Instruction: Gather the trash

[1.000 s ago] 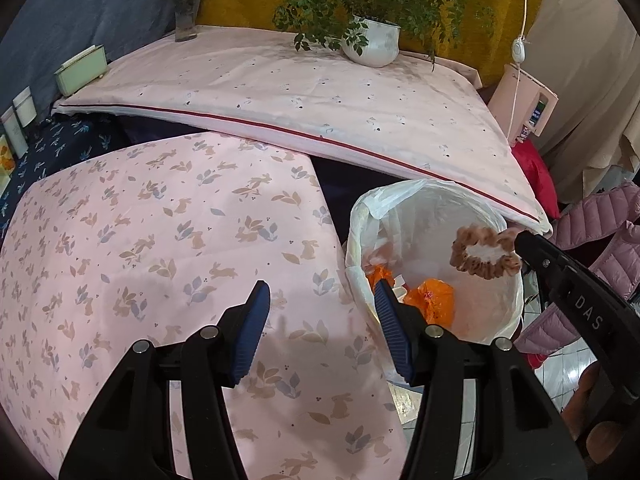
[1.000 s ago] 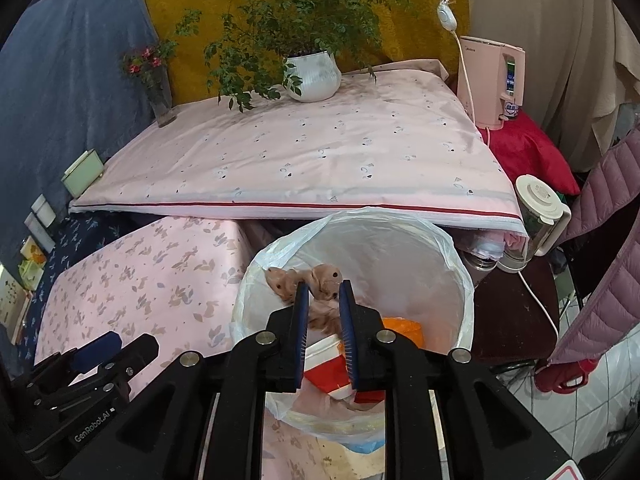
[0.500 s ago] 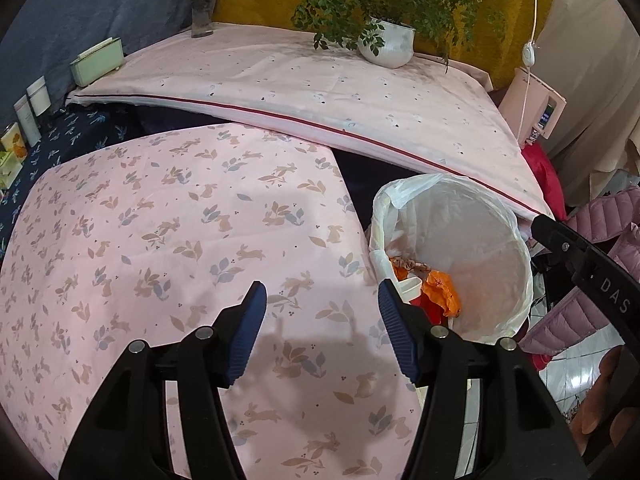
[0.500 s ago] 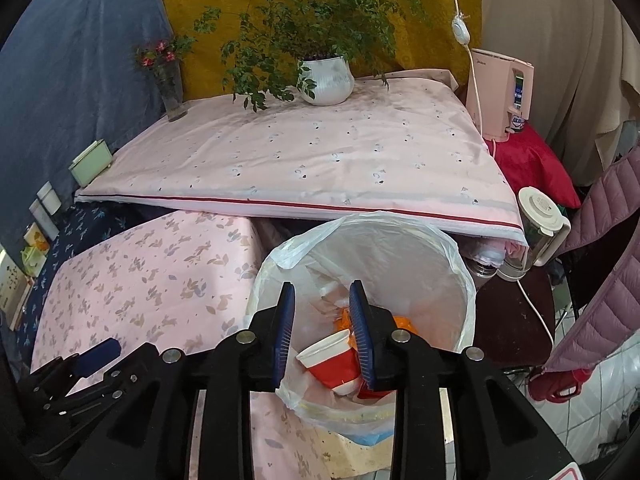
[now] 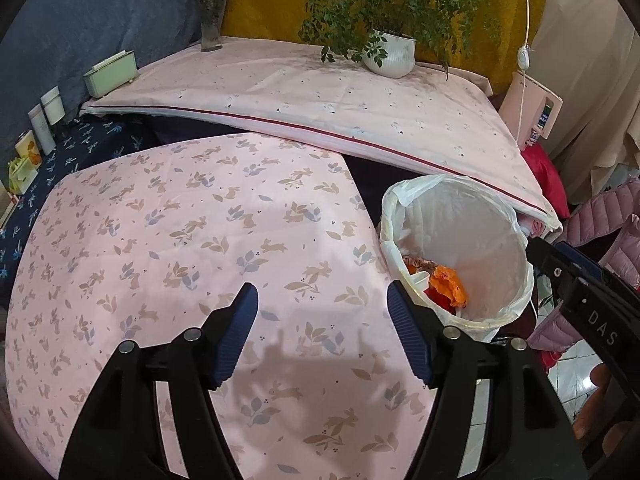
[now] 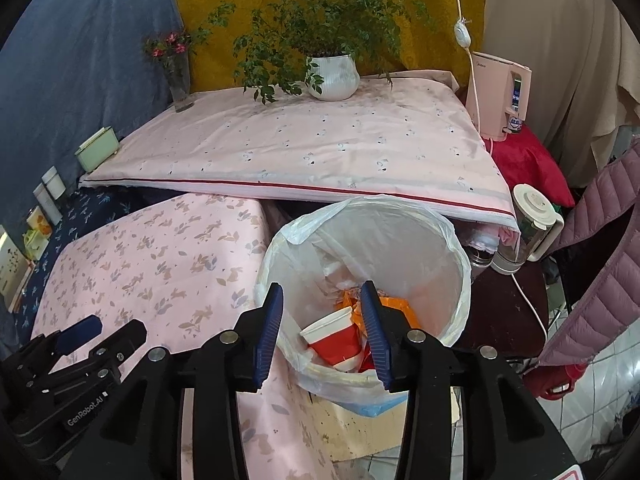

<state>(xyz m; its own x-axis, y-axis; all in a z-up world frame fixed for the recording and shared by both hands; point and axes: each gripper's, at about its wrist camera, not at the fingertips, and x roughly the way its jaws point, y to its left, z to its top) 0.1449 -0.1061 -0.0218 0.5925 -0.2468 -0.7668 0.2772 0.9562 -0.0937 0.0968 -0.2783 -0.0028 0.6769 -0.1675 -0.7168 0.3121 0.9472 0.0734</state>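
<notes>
A bin lined with a white plastic bag (image 5: 400,196) (image 6: 452,236) stands beside the low table with the pink rabbit-print cloth (image 5: 192,232) (image 6: 160,256). In it lie a red and white paper cup (image 6: 334,338), orange wrapper scraps (image 5: 450,284) (image 6: 400,306) and other trash. My right gripper (image 6: 322,336) is open and empty above the bin's near rim. My left gripper (image 5: 322,340) is open and empty above the cloth, left of the bin. Its side shows in the right wrist view (image 6: 76,332); the right gripper's side shows in the left wrist view (image 5: 568,268).
A higher table with a pale pink cloth (image 6: 320,148) stands behind, bearing a potted plant (image 6: 334,74), a flower vase (image 6: 178,80) and a green box (image 6: 98,154). A pink appliance (image 6: 502,96), a blender jug (image 6: 528,228) and a purple padded jacket (image 6: 600,264) are at the right.
One second ago my right gripper held a brown scrunchie over the bin. It has opened, the scrunchie has dropped in, and both grippers have drawn back a little.
</notes>
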